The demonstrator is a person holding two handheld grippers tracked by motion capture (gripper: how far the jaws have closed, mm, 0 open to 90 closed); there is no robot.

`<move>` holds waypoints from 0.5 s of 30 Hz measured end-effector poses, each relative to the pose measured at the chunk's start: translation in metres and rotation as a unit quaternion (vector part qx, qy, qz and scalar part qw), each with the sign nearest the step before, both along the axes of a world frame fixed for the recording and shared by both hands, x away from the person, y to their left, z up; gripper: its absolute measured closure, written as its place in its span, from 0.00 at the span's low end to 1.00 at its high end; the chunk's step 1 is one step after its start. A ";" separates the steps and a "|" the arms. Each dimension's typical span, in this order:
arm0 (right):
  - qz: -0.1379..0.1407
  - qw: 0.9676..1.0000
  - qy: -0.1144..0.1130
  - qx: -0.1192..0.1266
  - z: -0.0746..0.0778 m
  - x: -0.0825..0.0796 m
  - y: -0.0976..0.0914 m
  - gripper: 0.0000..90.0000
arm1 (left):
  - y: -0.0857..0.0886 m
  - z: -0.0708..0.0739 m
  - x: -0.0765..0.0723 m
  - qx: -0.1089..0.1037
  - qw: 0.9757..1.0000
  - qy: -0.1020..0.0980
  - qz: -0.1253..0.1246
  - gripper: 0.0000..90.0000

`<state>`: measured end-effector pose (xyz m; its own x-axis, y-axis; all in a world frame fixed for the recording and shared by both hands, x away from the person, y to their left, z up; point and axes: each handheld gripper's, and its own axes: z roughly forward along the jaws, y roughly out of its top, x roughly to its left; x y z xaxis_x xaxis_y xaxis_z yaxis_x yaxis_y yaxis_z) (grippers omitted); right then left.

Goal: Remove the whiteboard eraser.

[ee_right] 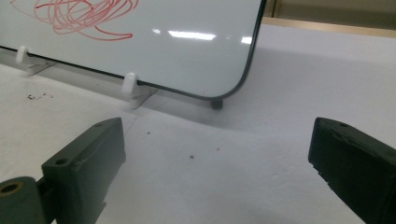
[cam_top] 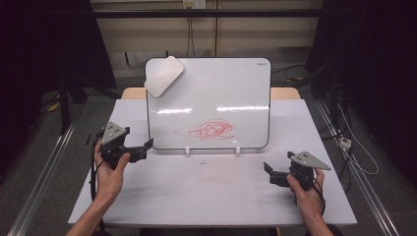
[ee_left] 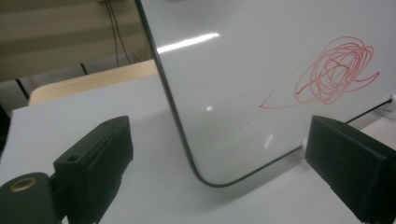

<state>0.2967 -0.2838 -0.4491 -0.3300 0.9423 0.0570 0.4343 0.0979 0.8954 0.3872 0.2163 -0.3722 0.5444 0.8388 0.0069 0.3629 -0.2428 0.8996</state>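
Whiteboard (cam_top: 211, 98) scribble (cam_top: 211, 130) unwiped, eraser (cam_top: 163, 75) untouched at top corner — both tongs, left (cam_top: 147, 144) and right (cam_top: 266, 167), open and empty — next, probably reaching for eraser.

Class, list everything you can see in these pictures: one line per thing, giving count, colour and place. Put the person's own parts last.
Whiteboard: one, white with dark rim, propped upright at the middle back of the table.
Scribble: one, red, on the lower middle of the whiteboard.
Eraser: one, white, stuck tilted on the whiteboard's top left corner.
Clips: two, white, holding the whiteboard's bottom edge.
Table: one, white, under everything.
Left gripper: one, black with a grey plate, near the whiteboard's lower left corner, jaws open and empty.
Right gripper: one, black with a grey plate, front right of the table, jaws open and empty.
Hands: two, each holding a gripper, entering from the bottom.
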 end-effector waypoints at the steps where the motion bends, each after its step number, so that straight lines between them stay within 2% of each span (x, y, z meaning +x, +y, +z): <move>1: 0.002 1.000 0.001 -0.001 0.000 0.000 0.000 0.04 | 0.000 0.000 0.000 0.000 1.000 0.000 0.000 0.08; 2: 0.003 1.000 0.001 -0.003 0.000 0.000 0.001 0.04 | -0.002 0.003 0.002 -0.002 1.000 -0.011 0.001 0.08; 7: -0.001 1.000 0.000 -0.006 0.000 0.000 0.001 0.04 | -0.005 0.018 0.012 -0.005 0.999 -0.031 -0.008 0.07; 9: -0.001 1.000 0.000 -0.004 -0.001 0.000 0.001 0.04 | -0.008 0.027 0.016 0.008 0.999 -0.044 -0.010 0.07; 13: -0.001 1.000 0.002 -0.005 -0.001 0.001 0.002 0.04 | -0.011 0.035 0.025 0.007 0.999 -0.044 -0.012 0.06; 15: 0.000 1.000 0.003 -0.005 -0.001 0.001 0.002 0.04 | -0.013 0.038 0.030 0.018 0.998 -0.050 -0.019 0.06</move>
<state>0.2977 -0.2817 -0.4502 -0.3295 0.9428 0.0502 0.4402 0.1063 0.8916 0.4172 0.2033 -0.3339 0.5708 0.8160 0.0916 0.2625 -0.2870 0.9213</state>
